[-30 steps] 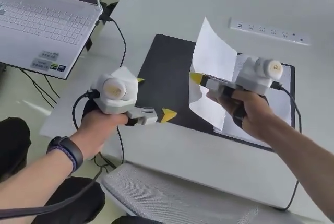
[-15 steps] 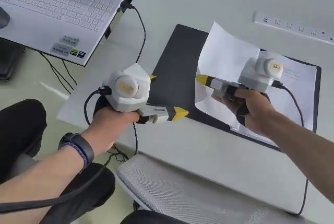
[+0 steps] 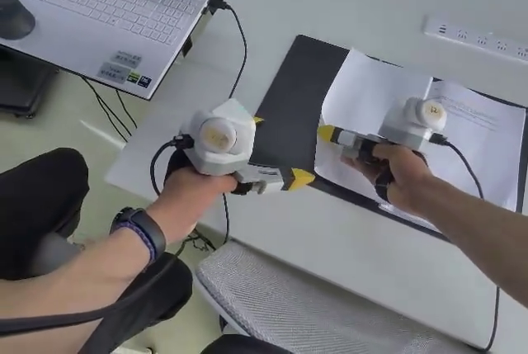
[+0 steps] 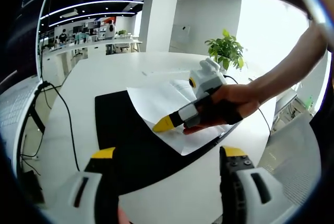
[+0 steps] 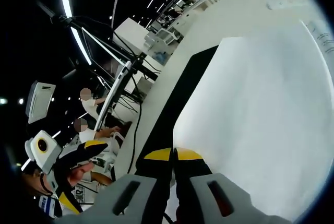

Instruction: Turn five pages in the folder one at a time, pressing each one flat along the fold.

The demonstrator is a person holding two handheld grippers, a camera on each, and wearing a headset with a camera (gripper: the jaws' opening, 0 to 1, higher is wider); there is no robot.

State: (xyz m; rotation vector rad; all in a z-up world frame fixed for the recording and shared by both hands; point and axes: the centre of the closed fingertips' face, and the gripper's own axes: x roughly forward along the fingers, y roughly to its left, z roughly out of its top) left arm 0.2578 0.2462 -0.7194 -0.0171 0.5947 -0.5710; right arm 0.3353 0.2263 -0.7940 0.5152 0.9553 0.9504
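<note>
A black folder (image 3: 289, 115) lies open on the white table, with printed sheets on its right half. My right gripper (image 3: 327, 134) is shut on the left edge of a blank white page (image 3: 371, 98), which leans low over those sheets. In the right gripper view the yellow tips (image 5: 173, 154) meet on the page (image 5: 250, 109) beside the black cover (image 5: 177, 104). My left gripper (image 3: 301, 178) hovers open by the folder's near left edge and holds nothing. In its own view, the left gripper (image 4: 167, 156) has its jaws wide apart and faces the right gripper (image 4: 163, 125) and the page (image 4: 156, 96).
An open laptop (image 3: 107, 7) sits at the far left, with cables (image 3: 239, 49) trailing off the table edge. A white power strip (image 3: 478, 40) lies behind the folder. A mesh chair seat (image 3: 289, 296) is under the table's front edge.
The page in my right gripper has sunk from standing upright to lying low over the folder. The left gripper stays open near the front edge. The head camera has shifted.
</note>
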